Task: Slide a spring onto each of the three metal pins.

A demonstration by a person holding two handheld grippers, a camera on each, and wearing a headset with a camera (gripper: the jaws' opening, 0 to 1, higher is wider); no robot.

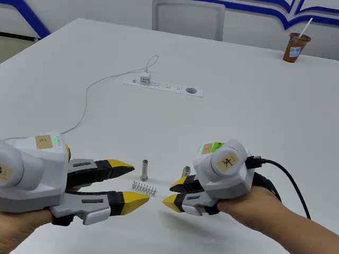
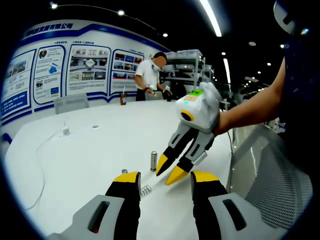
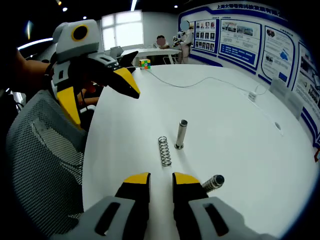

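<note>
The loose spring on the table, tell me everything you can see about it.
The spring is a short, thin coil of bare, silvery metal wire. It lies on its side on the white table and is not on any pin. An upright metal pin stands beside it, close but apart. The spring lies between the tips of the left gripper, whose jaws are wide apart, and the right gripper. Neither gripper holds it.
</note>
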